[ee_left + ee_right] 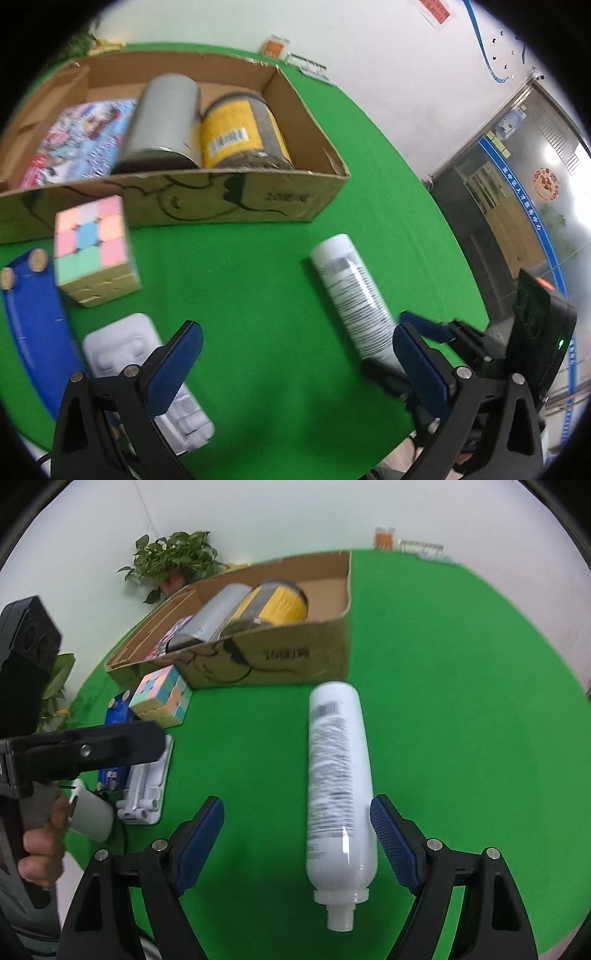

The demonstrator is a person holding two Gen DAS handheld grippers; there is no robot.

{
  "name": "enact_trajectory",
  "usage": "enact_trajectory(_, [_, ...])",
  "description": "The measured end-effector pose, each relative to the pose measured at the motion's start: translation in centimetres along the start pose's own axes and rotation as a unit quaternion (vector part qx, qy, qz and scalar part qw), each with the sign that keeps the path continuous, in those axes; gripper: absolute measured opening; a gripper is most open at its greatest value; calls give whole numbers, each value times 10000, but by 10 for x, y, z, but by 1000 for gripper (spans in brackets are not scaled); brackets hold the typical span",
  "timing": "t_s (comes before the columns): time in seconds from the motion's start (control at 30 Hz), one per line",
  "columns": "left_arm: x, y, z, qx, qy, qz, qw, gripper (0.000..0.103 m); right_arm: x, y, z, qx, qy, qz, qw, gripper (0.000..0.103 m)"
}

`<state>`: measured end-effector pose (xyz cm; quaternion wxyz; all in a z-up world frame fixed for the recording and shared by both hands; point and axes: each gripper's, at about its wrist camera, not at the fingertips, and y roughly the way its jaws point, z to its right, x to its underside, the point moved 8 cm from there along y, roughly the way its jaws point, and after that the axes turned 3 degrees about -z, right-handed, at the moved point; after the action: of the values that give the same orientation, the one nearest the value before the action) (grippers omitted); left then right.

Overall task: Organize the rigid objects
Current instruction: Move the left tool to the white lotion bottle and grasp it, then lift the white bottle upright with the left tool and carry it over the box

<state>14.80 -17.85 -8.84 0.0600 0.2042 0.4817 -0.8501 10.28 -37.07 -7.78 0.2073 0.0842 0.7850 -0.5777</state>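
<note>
A white bottle (340, 775) lies on its side on the green table (461, 701), cap end towards me. My right gripper (297, 805) stands open around its lower half; the right pad (391, 845) is close against it and the left pad is well apart. In the left wrist view the same bottle (351, 295) lies ahead on the right. My left gripper (295, 332) is open and holds nothing, with its left finger over a white plastic tray (122, 347). A pastel puzzle cube (92, 251) sits in front of the cardboard box (258, 199).
The box holds a silver can (162, 122), a yellow-labelled jar (240, 129) and a colourful flat pack (81, 140). A blue piece with wooden discs (33, 325) lies at the left. A potted plant (173, 557) stands behind the box. A hand (40, 849) holds the left gripper's handle.
</note>
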Motion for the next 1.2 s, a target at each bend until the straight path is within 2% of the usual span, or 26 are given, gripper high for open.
enact_trajectory(0.13, [-3, 12, 7, 251, -51, -244, 9994, 100, -7, 25, -3, -237, 53, -103, 9997, 81])
enact_trajectory(0.27, [-2, 29, 11, 424, -109, -574, 9974, 92, -3, 33, -18, -375, 53, -243, 9990, 80])
enact_trajectory(0.3, [-1, 33, 9, 392, -154, -650, 9970, 89, -3, 34, -20, -419, 52, -260, 9988, 76])
enact_trajectory(0.37, [2, 44, 2, 306, -308, -858, 9954, 73, 1, 37, -26, -503, 35, -336, 9982, 67])
enact_trajectory(0.4, [4, 49, -2, 307, -438, -983, 9937, 69, 2, 40, -28, -529, 17, -395, 9978, 63])
enact_trajectory(0.43, [7, 52, -6, 329, -568, -1079, 9920, 59, 3, 42, -31, -532, 12, -413, 9977, 60])
enact_trajectory(0.47, [10, 55, -10, 311, -638, -1181, 9905, 56, 3, 43, -34, -537, 41, -366, 9979, 59])
enact_trajectory(0.53, [11, 53, -12, 380, -662, -1171, 9902, 55, 2, 45, -39, -625, 70, -324, 9975, 56])
enact_trajectory(0.6, [13, 50, -11, 378, -588, -1167, 9907, 49, 3, 49, -43, -553, 61, -340, 9979, 51])
enact_trajectory(0.67, [11, 49, -11, 252, -526, -1145, 9917, 48, 2, 59, -48, -487, 49, -461, 9977, 45])
enact_trajectory(0.93, [10, 42, -6, 184, -445, -965, 9942, 46, -1, 63, -59, -273, 5, -455, 9986, 44])
enact_trajectory(1.03, [2, 33, -1, 119, -386, -802, 9960, 45, -9, 58, -65, -285, -29, -305, 9991, 44])
enact_trajectory(1.2, [-23, 2, 12, 73, -187, -361, 9991, 44, -37, 31, -74, -222, -222, 188, 9993, 44])
